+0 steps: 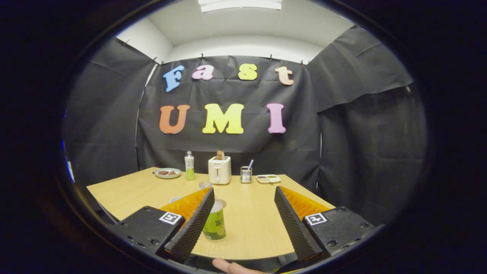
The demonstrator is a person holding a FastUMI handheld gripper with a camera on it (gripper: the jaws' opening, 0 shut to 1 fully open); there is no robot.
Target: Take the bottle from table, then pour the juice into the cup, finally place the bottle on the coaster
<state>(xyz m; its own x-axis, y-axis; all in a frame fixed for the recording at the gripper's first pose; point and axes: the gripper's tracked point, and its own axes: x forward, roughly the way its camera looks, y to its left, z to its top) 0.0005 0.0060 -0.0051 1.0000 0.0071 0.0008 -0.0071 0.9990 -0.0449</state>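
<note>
My gripper (244,189) is open, its fingers spread wide over the near part of the wooden table (251,224). A short bottle with a green label (215,224) stands upright between the fingers, close against the inner side of the left one and partly hidden by it. Neither finger presses on it. Just beyond the left fingertip stands a clear cup (205,185). A pale round edge, maybe the coaster (175,198), peeks out left of that finger. It is too hidden to tell.
Along the table's far edge stand a plate with food (167,173), a slim bottle of green liquid (189,166), a white toaster (219,170), a metal holder (246,174) and a small tray (268,178). A person's finger (233,267) shows below the near edge.
</note>
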